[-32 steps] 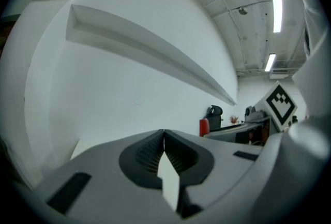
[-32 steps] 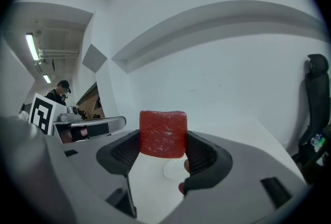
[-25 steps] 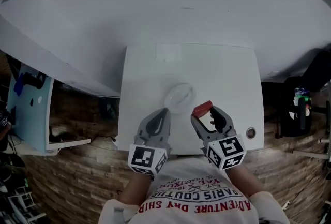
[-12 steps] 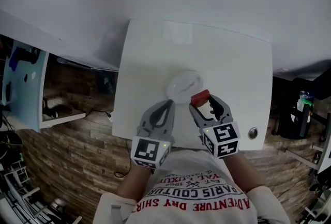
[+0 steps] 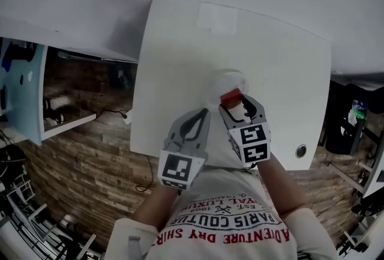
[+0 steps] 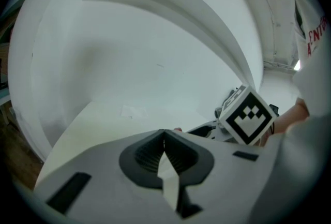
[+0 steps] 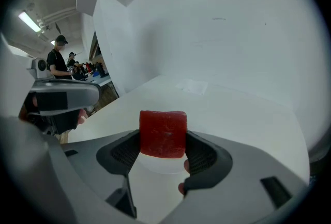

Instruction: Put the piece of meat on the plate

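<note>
Left gripper [image 5: 203,113] idle, jaws pressed together on nothing, just beside the other. Right gripper [image 5: 237,102], clamped on the red piece of meat [image 5: 231,97], has moved forward over the near edge of the plate [image 5: 227,78], so release looks close. The plate is pale against the white table [image 5: 174,60] and the jaws cover its near rim, so the meat's height above it is unclear.

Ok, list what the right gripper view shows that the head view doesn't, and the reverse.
Only the right gripper view: both pads pressed against the sides of the piece of meat, and a person in a cap far behind. Only the head view: the marker cube on the left gripper, the printed shirt, the patterned floor and the table's whole outline. Both: the right gripper holding the meat over the plate on the white table.
</note>
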